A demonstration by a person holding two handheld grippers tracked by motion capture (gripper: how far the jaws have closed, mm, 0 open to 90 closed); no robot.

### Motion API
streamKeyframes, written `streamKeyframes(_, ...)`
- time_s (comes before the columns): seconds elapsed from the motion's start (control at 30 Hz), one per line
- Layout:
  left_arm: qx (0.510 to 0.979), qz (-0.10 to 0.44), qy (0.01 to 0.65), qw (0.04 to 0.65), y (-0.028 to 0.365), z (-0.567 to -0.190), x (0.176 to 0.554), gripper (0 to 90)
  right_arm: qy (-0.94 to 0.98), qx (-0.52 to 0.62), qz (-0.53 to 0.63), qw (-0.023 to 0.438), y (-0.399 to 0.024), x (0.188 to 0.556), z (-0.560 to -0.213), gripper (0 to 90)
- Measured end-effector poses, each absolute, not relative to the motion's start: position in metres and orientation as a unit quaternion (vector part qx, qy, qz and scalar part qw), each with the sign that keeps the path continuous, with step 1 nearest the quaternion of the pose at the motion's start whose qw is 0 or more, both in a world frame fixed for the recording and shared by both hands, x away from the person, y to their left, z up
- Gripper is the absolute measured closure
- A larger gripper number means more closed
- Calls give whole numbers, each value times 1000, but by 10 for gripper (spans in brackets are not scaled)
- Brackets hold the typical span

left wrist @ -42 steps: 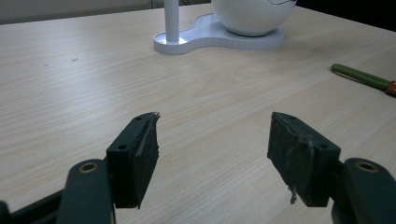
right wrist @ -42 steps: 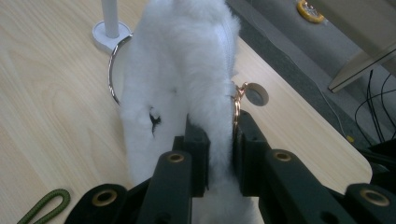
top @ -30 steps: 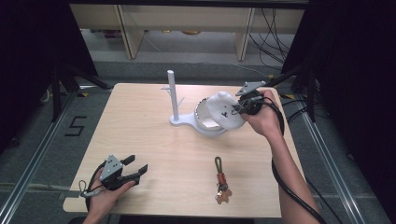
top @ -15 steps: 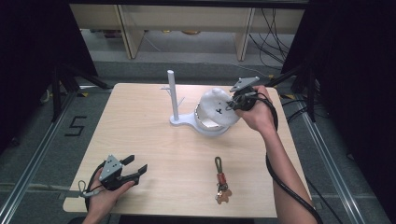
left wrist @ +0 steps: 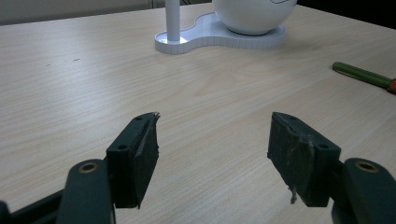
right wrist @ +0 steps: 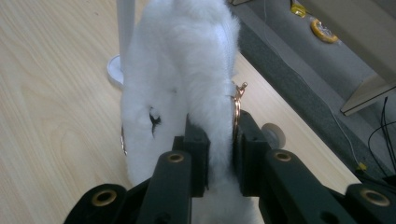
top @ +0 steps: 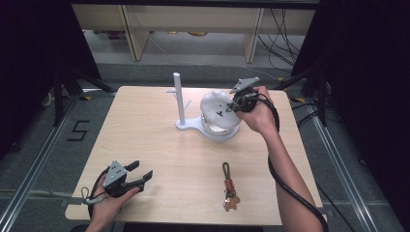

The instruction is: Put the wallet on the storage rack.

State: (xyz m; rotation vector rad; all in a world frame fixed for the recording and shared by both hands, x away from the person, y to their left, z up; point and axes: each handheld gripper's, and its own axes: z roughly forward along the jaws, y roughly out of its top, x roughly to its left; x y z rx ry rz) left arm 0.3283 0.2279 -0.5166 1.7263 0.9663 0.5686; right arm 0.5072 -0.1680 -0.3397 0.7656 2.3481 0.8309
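The right gripper [right wrist: 219,154] squeezes the fluffy white toy [right wrist: 182,79] in the upper middle, while the left gripper [left wrist: 212,154] sits open at lower left.

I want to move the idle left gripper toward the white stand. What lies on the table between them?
Nothing: in the left gripper view, bare wood runs from the open left gripper to the white stand.

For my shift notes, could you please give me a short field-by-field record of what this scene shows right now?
surface: wooden table
right gripper: fingers shut on white plush toy, above the stand's base
white stand: upright post on a flat base, far middle of table
left gripper: open, holding nothing, near edge of table
keychain: green strap with charm, lying flat near the front, apart from both grippers
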Motion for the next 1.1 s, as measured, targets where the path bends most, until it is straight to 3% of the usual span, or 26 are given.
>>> streamKeyframes(0.67,720,234,396,520,226,-517,329,326,875,294,303,237,-161,526,-362,782)
streamKeyframes(1.1,722,236,398,515,226,-517,328,326,880,296,265,260,-158,536,-372,778)
